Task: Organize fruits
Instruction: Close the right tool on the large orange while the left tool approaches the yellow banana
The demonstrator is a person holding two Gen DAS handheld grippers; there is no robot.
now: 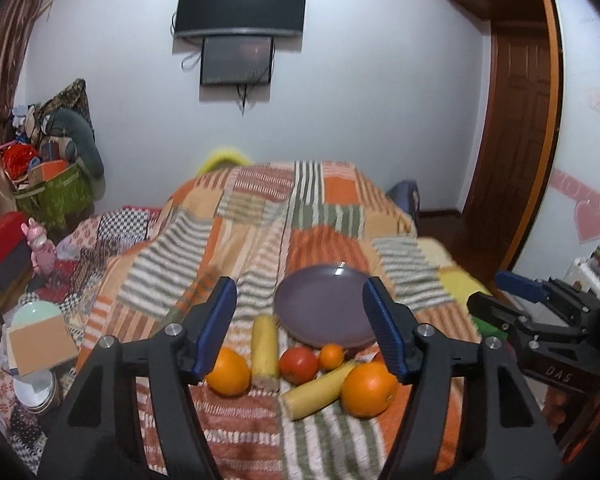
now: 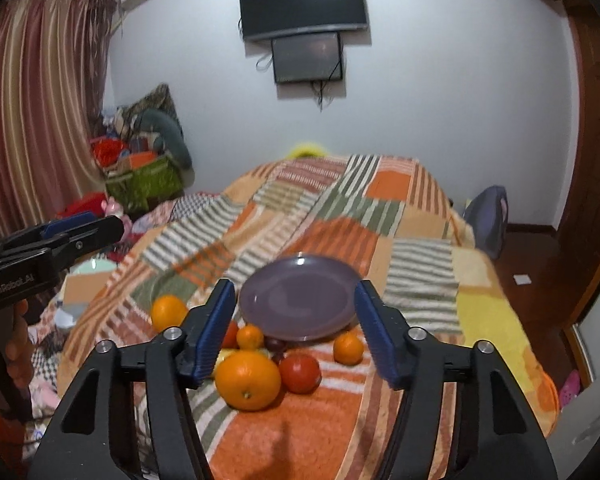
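Both grippers, left gripper (image 1: 300, 330) and right gripper (image 2: 296, 326), hang spread and empty above fruit lying loose on the blanket (image 1: 236, 432) beside the bare purple plate (image 1: 324, 306); recommend centring on the near orange (image 2: 247, 381) before closing gently.

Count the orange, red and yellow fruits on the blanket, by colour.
orange fruits: 4
red fruits: 2
yellow fruits: 2
Total: 8
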